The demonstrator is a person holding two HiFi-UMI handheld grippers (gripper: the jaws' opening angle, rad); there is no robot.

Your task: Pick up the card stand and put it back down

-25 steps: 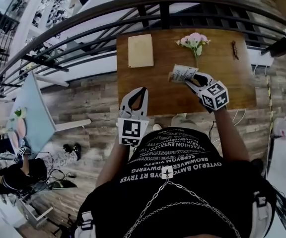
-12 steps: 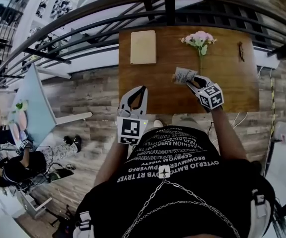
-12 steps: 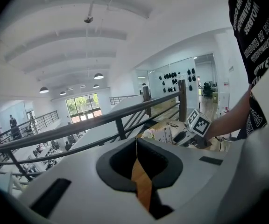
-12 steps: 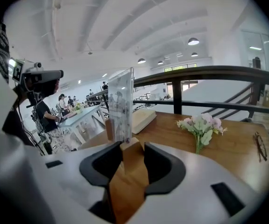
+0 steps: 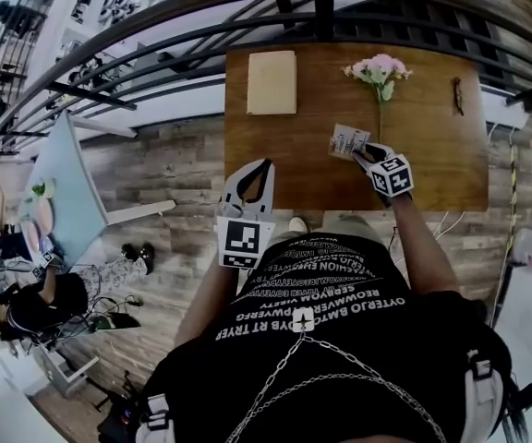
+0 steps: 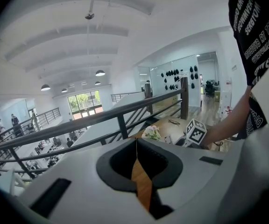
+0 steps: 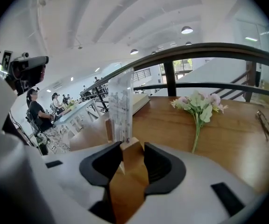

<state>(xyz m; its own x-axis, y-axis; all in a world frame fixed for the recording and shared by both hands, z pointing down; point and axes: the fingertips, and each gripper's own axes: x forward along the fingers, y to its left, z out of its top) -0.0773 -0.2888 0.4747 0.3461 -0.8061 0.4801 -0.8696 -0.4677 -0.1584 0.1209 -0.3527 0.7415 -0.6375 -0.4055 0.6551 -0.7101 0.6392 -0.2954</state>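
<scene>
Card stand: is standing upright between the R jaws in the right gripper view, a printed card in a small wooden foot. In the head view it is sitting near the middle of the table. I cannot tell if the foot is touching the wood.
Right gripper: fingers are pinching the wooden foot of the stand from both sides, with the card rising at 12 o'clock of the jaws. In the head view the gripper is reaching in from 4 o'clock of the stand.
Left gripper: fingers are pressed together, only a thin slit showing between them, nothing inside. In the head view it is hanging over the table's 7 o'clock corner, well apart from the stand.
Flowers: are lying at 1 o'clock of the stand, the stem pointing toward it.
Book: is lying flat at 10 o'clock of the stand, near the far edge.
Glasses: are lying at 2 o'clock of the stand, well apart from it.
Railing: is running just beyond the table's far edge.
</scene>
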